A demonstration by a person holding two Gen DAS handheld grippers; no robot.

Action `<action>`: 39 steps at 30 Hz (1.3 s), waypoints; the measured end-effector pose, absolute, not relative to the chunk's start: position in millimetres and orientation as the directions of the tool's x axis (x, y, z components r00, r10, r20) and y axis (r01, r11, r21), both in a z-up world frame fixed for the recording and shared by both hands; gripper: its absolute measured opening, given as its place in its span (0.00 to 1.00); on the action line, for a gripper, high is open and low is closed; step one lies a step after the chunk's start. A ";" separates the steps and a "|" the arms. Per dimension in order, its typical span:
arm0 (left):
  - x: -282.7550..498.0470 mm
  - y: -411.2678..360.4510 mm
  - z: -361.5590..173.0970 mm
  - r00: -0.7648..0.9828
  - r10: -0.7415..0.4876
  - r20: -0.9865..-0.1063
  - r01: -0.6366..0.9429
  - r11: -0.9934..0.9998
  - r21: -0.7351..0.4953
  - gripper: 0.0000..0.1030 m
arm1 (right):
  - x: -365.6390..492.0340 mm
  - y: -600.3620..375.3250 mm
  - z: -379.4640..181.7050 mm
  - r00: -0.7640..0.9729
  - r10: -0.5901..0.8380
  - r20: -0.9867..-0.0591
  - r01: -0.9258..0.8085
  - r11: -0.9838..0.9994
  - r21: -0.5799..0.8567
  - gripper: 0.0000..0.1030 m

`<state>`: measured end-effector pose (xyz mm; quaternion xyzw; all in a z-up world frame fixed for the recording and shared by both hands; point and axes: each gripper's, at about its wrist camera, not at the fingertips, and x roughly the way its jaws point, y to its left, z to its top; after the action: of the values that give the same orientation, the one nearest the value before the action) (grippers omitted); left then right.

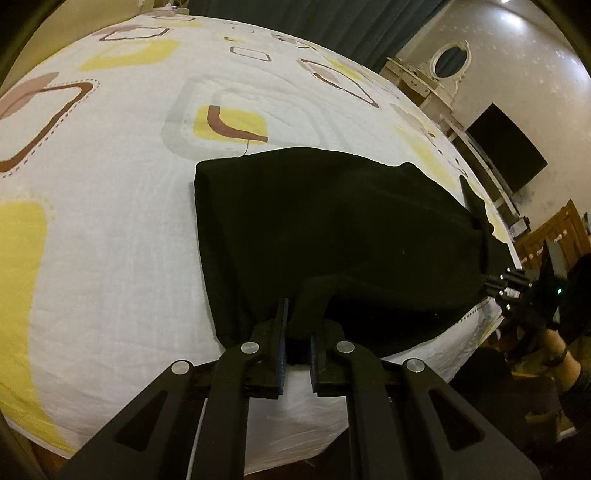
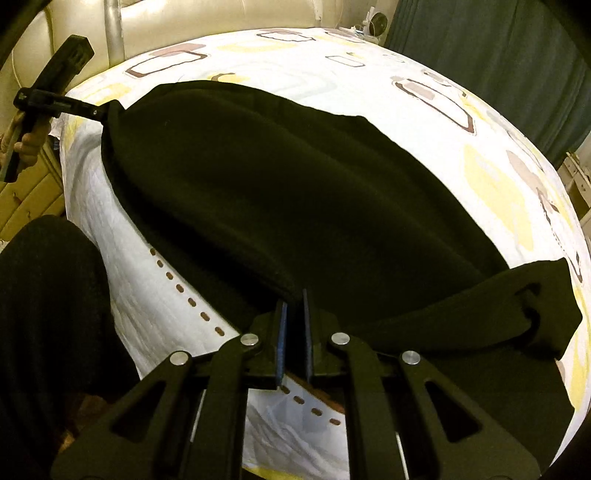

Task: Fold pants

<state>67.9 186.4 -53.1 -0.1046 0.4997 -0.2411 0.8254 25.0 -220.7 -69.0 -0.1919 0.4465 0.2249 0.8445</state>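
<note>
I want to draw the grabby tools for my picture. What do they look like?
Both match. The left gripper and right gripper are matte black plastic, each with two flat jaws lined with blue pads. Angled black link bars with triangular cut-outs join at round silver pins. The right one's body has small bolts and a tiny green light. The person's clothing looks dark.

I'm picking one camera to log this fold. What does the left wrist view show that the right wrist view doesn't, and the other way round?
Only the left wrist view shows an oval mirror and a dark screen by the wall. Only the right wrist view shows the padded headboard, the person's hand on the left gripper, and a dark-clad leg. Both show the black pants on the patterned bedsheet, with each gripper shut on an edge of the fabric, including the right gripper.
</note>
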 end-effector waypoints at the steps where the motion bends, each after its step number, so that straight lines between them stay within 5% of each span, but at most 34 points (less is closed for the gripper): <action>1: 67.4 185.6 -53.5 0.385 -0.500 -0.775 0.294 0.863 -0.411 0.10 | 25.0 -221.1 -69.8 0.503 0.209 -0.839 -0.550 0.826 -0.124 0.08; 9: 52.7 190.9 -43.7 0.405 -0.480 -0.778 0.288 0.875 -0.390 0.18 | 16.6 -233.3 -63.6 0.496 0.263 -0.828 -0.504 0.863 -0.028 0.23; 13: 37.9 194.9 -29.0 0.430 -0.412 -0.803 0.281 0.907 -0.315 0.19 | 7.1 -275.9 -38.2 0.495 0.409 -0.766 -0.428 0.882 0.195 0.56; 16: 30.2 197.5 -6.2 0.488 -0.386 -0.783 0.264 0.920 -0.289 0.19 | 3.5 -332.0 -17.9 0.530 0.462 -0.711 -0.329 0.885 0.330 0.61; 20: 33.8 182.4 23.1 0.568 -0.359 -0.741 0.244 0.933 -0.265 0.38 | 4.2 -439.6 4.7 0.611 0.421 -0.670 -0.157 0.894 0.419 0.62; 23: 42.7 154.2 31.8 0.628 -0.305 -0.716 0.231 0.952 -0.202 0.72 | 4.5 -535.6 13.1 0.666 0.316 -0.676 -0.001 0.906 0.423 0.64; 24: 45.0 145.1 32.4 0.645 -0.285 -0.709 0.223 0.958 -0.182 0.76 | 4.2 -573.8 12.7 0.679 0.246 -0.692 0.076 0.914 0.399 0.64; 29: 66.7 84.3 17.2 0.648 -0.239 -0.723 0.215 0.968 -0.126 0.77 | 5.1 -714.6 -13.0 0.674 0.032 -0.738 0.380 0.842 0.383 0.64; 39: 79.7 9.7 -14.3 0.570 -0.250 -0.783 0.246 0.961 -0.127 0.77 | 37.0 -790.4 -82.3 0.603 0.143 -0.785 0.443 0.758 0.479 0.61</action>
<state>79.7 9.7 -14.3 -0.0021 0.4419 -0.1399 0.8861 37.0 -790.4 -82.3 0.3359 0.4361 -0.0905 0.8300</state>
